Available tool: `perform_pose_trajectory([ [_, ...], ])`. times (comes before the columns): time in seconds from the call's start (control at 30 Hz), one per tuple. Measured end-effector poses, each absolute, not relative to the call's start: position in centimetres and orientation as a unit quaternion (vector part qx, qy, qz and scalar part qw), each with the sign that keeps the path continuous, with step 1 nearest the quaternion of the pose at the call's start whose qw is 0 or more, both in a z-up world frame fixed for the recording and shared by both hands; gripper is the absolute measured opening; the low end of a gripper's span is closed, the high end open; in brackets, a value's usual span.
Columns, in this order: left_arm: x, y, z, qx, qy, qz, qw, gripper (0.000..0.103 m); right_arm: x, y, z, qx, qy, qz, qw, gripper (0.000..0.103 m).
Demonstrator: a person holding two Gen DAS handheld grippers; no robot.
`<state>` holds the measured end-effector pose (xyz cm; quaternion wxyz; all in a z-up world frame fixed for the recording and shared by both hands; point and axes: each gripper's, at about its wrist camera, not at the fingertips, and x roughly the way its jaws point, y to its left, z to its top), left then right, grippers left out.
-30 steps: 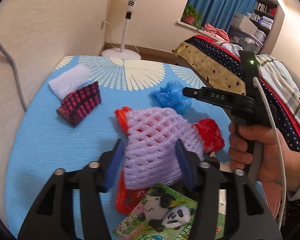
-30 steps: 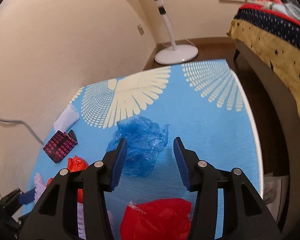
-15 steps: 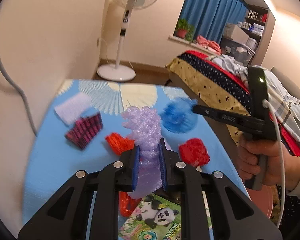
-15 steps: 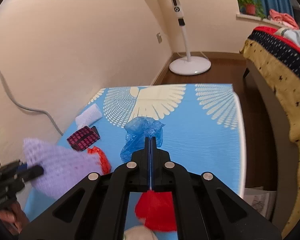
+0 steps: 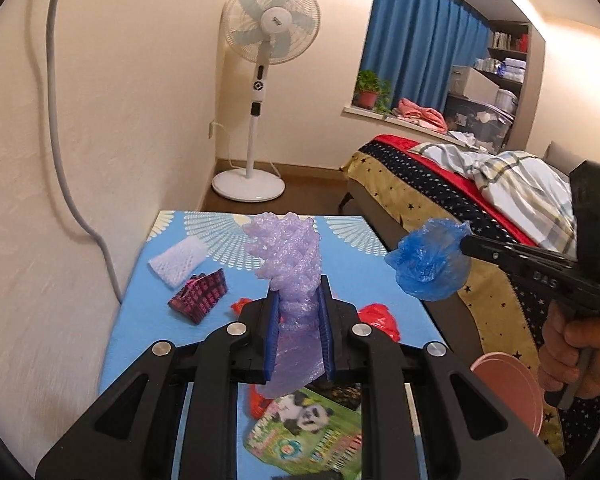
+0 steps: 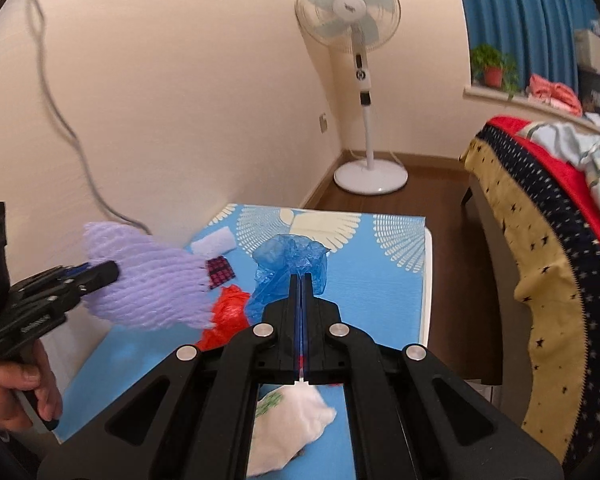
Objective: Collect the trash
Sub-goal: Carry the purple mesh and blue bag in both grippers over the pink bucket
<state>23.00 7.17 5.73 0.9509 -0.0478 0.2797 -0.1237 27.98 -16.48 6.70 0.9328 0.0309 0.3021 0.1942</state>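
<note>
Though lifted, net between fingers

Both tools are up off the worktop right now. Left tool has its fingers squeezed in tight on the purple foam net, pointing toward 12 o'clock. Right tool is pinched fully together on the blue plastic bag, hand wrapped round its grip.

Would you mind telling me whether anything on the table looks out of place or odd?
Litter is strewn over the table: a white net, a pink-black wrapper, red bags and a panda packet. Nothing looks spilled or broken.
</note>
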Motion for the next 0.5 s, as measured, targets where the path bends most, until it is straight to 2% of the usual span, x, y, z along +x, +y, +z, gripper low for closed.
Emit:
perform_pose_trajectory([
  [0.17,20.9,6.3,6.5,-0.038,0.273,-0.134,0.952,0.017,23.8,-17.0,8.0,0.048,0.281,0.180,0.942,0.000],
  [0.5,16.6,3.8,6.0,-0.034,0.269,-0.124,0.955,0.017,16.9,-20.9,6.8,0.080,0.272,0.128,0.950,0.000],
])
